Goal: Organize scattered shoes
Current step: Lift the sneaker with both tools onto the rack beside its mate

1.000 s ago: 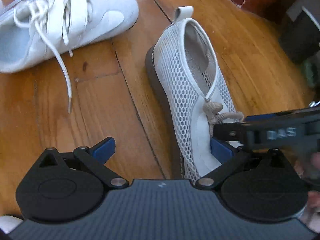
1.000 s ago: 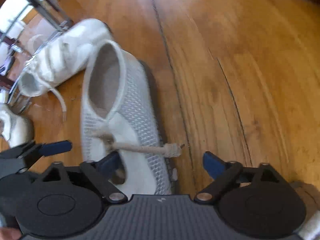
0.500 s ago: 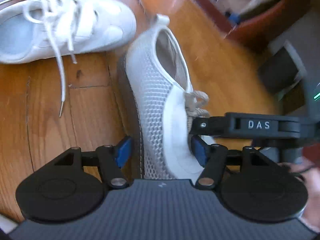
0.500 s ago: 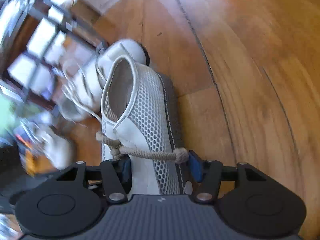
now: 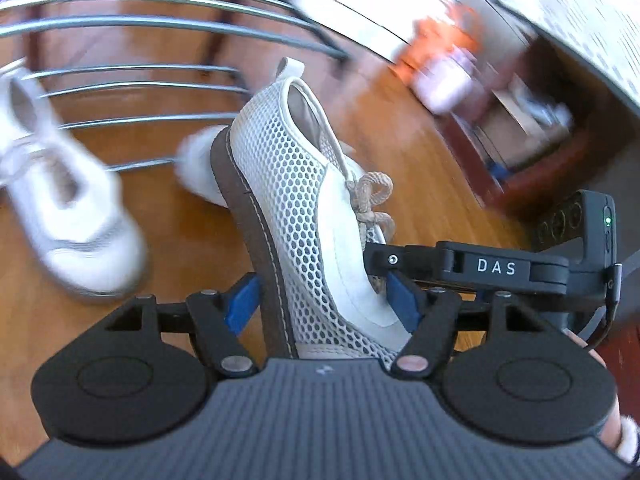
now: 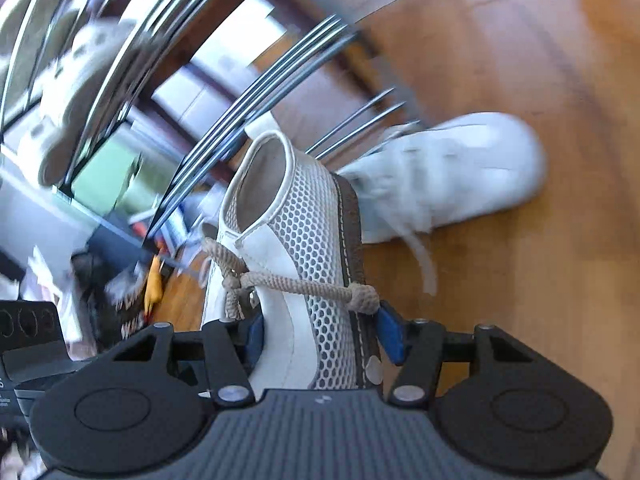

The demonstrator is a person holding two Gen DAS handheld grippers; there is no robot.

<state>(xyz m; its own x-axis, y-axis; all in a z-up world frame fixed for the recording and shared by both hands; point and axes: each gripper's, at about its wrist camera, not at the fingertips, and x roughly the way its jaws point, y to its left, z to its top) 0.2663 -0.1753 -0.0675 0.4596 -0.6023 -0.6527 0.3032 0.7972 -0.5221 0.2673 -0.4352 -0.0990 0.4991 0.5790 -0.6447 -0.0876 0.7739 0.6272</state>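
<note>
A white mesh shoe with a brown sole and a beige lace hangs above the wooden floor, rolled onto its side, heel pointing away toward a metal shoe rack. My left gripper is shut on its toe end, one blue pad on the sole and one on the upper. My right gripper is shut on the same mesh shoe near the lace knot. One of its fingers shows in the left wrist view. A white lace-up sneaker lies on the floor by the rack.
The shoe rack's chrome bars run just beyond the heel. A pale shoe rests on an upper tier. Dark wooden furniture stands to the right. Much of the background is motion-blurred. Bare floor lies to the right.
Both grippers went from open to shut on the mesh shoe. They lifted it off the floor toward the rack, and it rolled onto its side.
</note>
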